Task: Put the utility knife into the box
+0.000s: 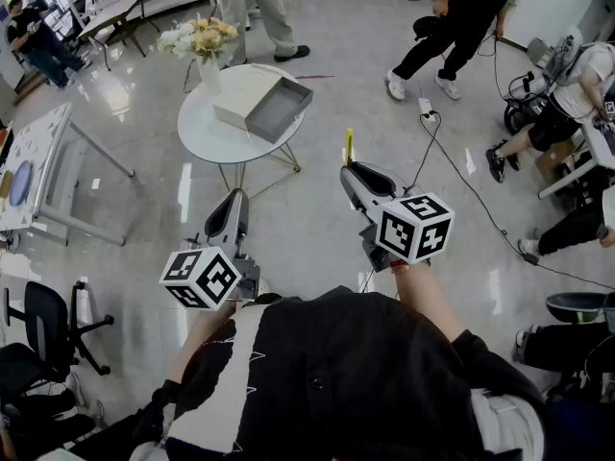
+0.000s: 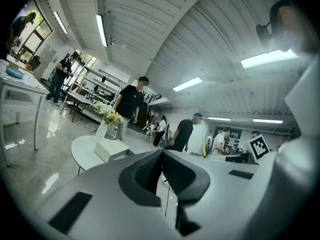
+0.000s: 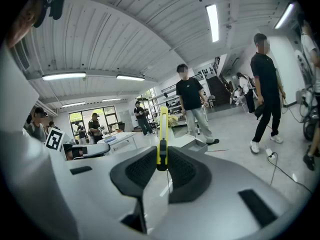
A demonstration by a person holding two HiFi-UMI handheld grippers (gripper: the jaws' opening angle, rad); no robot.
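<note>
Knife (image 3: 162, 131) stands upright, pinched in your right tool (image 3: 161, 165), jaws narrow on it. Your left tool (image 2: 162, 160) is closed and empty. Box (image 1: 261, 104) sits on the bench (image 1: 204, 134).

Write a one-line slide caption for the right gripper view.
The right tool grips the yellow utility knife, with the open grey box waiting ahead beyond its jaws.

Yellow utility knife (image 3: 161, 134) upright, open grey box (image 1: 261, 103) on table
</note>
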